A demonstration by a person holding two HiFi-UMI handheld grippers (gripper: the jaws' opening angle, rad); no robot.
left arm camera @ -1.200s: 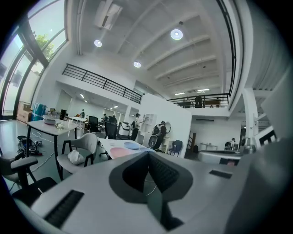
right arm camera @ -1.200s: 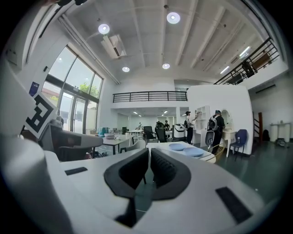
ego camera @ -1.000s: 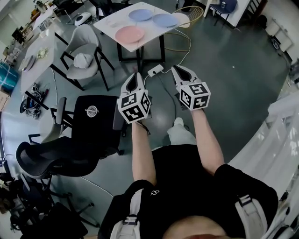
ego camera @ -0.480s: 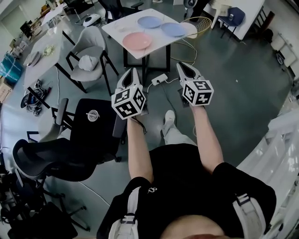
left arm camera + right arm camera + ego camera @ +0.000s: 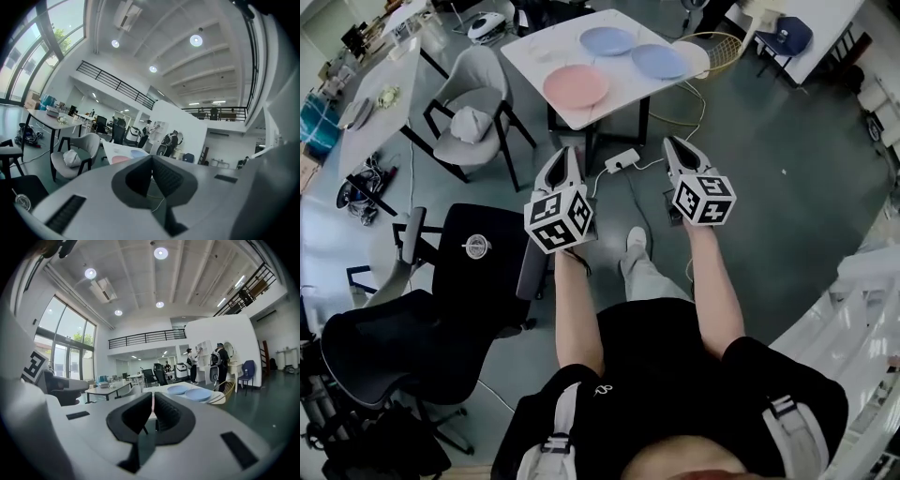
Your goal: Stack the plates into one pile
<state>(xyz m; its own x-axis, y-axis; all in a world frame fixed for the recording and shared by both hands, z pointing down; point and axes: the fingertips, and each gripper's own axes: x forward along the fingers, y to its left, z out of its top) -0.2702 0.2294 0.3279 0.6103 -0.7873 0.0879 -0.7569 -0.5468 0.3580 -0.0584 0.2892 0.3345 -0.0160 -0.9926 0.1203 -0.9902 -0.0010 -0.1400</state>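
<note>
A small white table (image 5: pixel 542 54) ahead carries three plates: a pink plate (image 5: pixel 576 85) at its near side and two blue plates (image 5: pixel 608 40) (image 5: pixel 659 61) behind it. My left gripper (image 5: pixel 563 160) and right gripper (image 5: pixel 679 153) are held side by side over the floor, well short of the table, both shut and empty. The left gripper view shows the pink plate (image 5: pixel 120 159) and a blue plate (image 5: pixel 137 153) on the table beyond the closed jaws. Both blue plates (image 5: pixel 177 389) (image 5: pixel 198 393) appear in the right gripper view.
A grey chair (image 5: pixel 469 112) with a white bundle on its seat stands left of the table. A black office chair (image 5: pixel 459 277) is at my left. A white power strip (image 5: pixel 622 161) and cables lie on the floor ahead. A wicker basket (image 5: pixel 712 47) sits right of the table.
The table with the plates has come nearer and lower in the head view as I walk toward it. Both grippers stay shut and keep their pose.
</note>
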